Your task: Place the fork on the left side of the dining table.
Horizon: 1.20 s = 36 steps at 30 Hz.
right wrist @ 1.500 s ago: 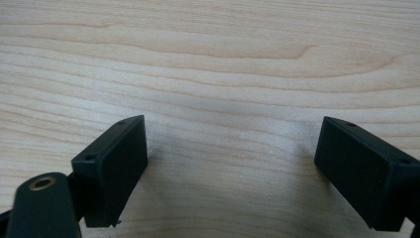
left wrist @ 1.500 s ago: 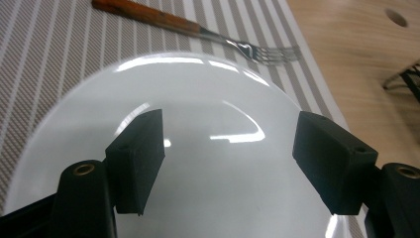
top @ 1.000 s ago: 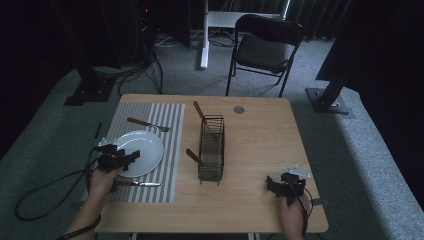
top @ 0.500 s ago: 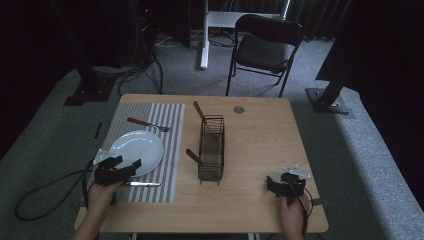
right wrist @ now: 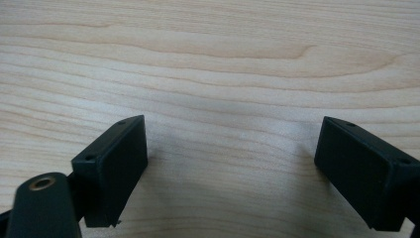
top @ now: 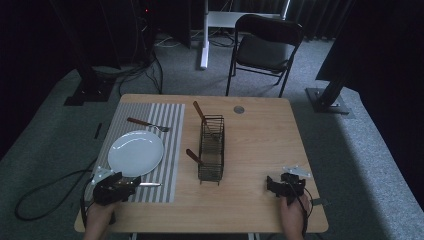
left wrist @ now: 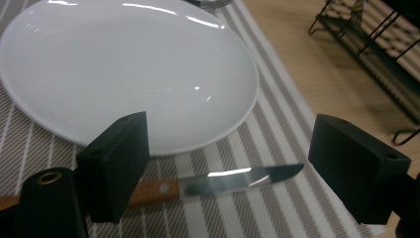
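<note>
Table knife (left wrist: 218,181), wooden handle and bare steel blade: flat on the striped placemat (top: 170,165), just beside the near rim of the white plate (left wrist: 124,69), blade tip toward the wire cutlery basket (top: 211,147). Not held, not touched. Left gripper (top: 114,187): drawn back toward the near table edge over the last second, from above the plate rim to a position behind the knife at the placemat's near corner. Jaws wide apart, nothing between the pads; in the left gripper view, handle partly hidden behind the left-hand jaw, blade running across the gap. Likely meaning of the shift: knife already laid in its place beside the plate, release complete, hand in retreat; alternatively, a fresh line-up for a regrip, not decidable from these frames. Fork (top: 146,123) with matching wooden handle: on the placemat beyond the plate, apart from it. Two more wooden handles protruding from the basket, one at the far end, one at the left side, so further utensils probably available for the setting. Right gripper (top: 285,186): unchanged in position across the second, low over bare wooden table (right wrist: 208,64) near the right front corner, jaws spread, empty. Small round insert (top: 239,109) in the tabletop beyond the basket, uninvolved.
</note>
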Each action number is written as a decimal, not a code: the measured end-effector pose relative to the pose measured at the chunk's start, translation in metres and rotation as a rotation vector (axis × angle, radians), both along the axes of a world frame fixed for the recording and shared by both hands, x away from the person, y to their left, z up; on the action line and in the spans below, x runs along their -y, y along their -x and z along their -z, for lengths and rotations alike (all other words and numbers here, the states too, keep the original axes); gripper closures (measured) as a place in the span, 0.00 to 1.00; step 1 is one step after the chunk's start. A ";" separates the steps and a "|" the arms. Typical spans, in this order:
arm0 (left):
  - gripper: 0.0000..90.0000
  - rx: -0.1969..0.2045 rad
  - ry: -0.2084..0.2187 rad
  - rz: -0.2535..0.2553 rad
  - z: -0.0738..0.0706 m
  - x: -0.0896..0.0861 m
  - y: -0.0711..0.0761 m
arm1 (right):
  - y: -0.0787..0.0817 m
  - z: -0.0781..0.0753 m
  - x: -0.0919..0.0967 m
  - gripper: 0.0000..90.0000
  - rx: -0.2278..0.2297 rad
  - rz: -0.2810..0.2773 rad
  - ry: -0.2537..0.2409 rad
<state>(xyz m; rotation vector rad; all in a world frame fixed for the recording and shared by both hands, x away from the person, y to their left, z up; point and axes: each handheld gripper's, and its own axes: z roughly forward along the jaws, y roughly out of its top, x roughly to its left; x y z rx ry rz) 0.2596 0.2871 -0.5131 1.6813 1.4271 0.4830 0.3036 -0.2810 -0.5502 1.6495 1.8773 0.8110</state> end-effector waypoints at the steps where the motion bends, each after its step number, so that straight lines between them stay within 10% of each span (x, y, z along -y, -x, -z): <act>1: 0.18 0.002 -0.005 -0.017 0.002 0.000 0.003 | 0.000 0.000 0.000 0.14 0.000 0.000 0.000; 20: 0.12 -0.089 -0.176 -0.231 0.024 -0.012 0.026 | 0.000 0.000 0.000 0.14 0.000 0.000 0.000; 36: 0.09 -0.115 -0.254 -0.259 0.035 -0.014 0.023 | 0.000 0.000 0.000 0.14 0.000 0.001 0.000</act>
